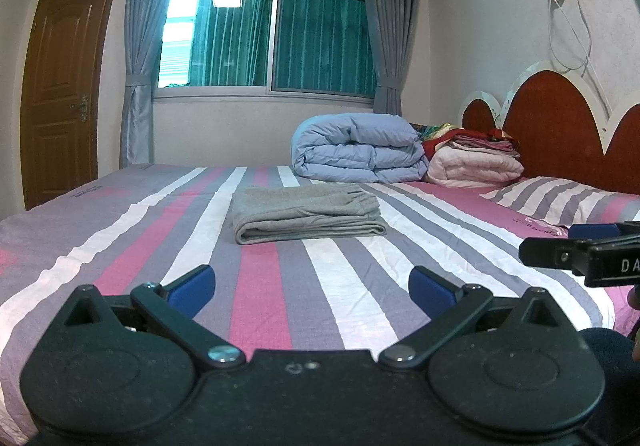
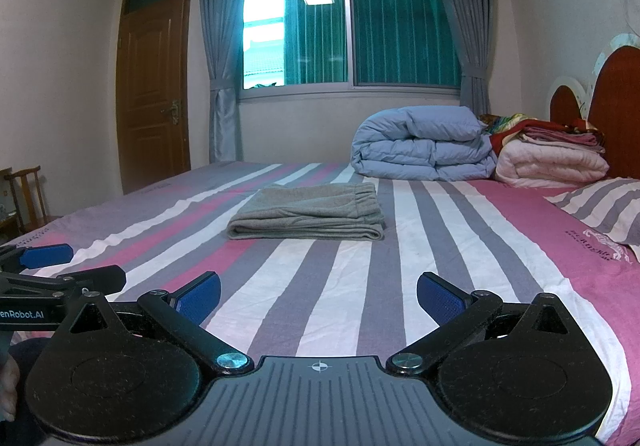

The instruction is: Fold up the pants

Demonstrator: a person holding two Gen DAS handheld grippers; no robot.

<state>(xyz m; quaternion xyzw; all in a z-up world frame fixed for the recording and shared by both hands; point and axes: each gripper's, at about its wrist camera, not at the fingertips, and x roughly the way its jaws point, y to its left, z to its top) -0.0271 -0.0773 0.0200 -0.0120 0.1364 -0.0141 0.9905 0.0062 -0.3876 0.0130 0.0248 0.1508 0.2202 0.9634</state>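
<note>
Grey pants [image 1: 306, 214] lie folded into a compact stack in the middle of the striped bed [image 1: 280, 286], elastic waistband on top at the right. In the right wrist view the same pants [image 2: 310, 217] sit well ahead of the fingers. My left gripper [image 1: 312, 292] hovers low over the near part of the bed, open, nothing between its blue pads. My right gripper [image 2: 319, 300] is likewise open and empty, held back from the pants. Each gripper shows at the edge of the other's view: the right gripper [image 1: 580, 246] and the left gripper [image 2: 60, 266].
A rolled blue duvet [image 1: 358, 148] and a pink folded blanket [image 1: 474, 166] with more linens stand at the far right by the red headboard [image 1: 560, 126]. A striped pillow [image 1: 560, 202] lies to the right. A wooden chair [image 2: 24, 194] stands at the left by the door [image 2: 154, 94].
</note>
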